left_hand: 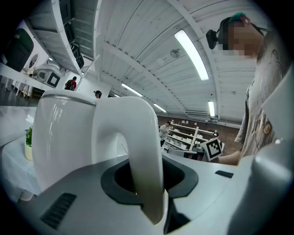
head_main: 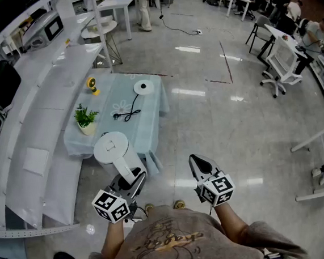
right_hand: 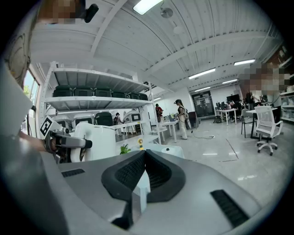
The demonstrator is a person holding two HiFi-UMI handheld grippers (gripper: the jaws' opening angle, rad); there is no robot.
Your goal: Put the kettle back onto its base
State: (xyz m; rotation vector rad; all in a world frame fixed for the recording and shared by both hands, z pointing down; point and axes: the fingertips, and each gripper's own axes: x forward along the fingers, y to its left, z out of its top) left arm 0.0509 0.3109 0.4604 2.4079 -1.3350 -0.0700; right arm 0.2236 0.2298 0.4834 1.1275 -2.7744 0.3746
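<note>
In the head view the white kettle (head_main: 111,148) hangs in the air over the near edge of the blue-clothed table (head_main: 154,107). My left gripper (head_main: 135,178) is shut on its handle. The left gripper view has that handle (left_hand: 138,151) running down between the jaws, with the kettle's body (left_hand: 64,137) just beyond. The round white base (head_main: 143,87) sits at the table's far end, and a black cord (head_main: 127,113) trails from it. My right gripper (head_main: 198,161) floats to the kettle's right, shut and holding nothing. The right gripper view (right_hand: 143,158) also shows the kettle (right_hand: 94,140) and the base (right_hand: 166,149).
A small potted plant (head_main: 85,119) and a yellow object (head_main: 92,85) stand on the table's left side. White shelving (head_main: 40,109) runs along the left. Bare shiny floor (head_main: 219,126) lies to the right, with desks and office chairs (head_main: 281,63) farther off.
</note>
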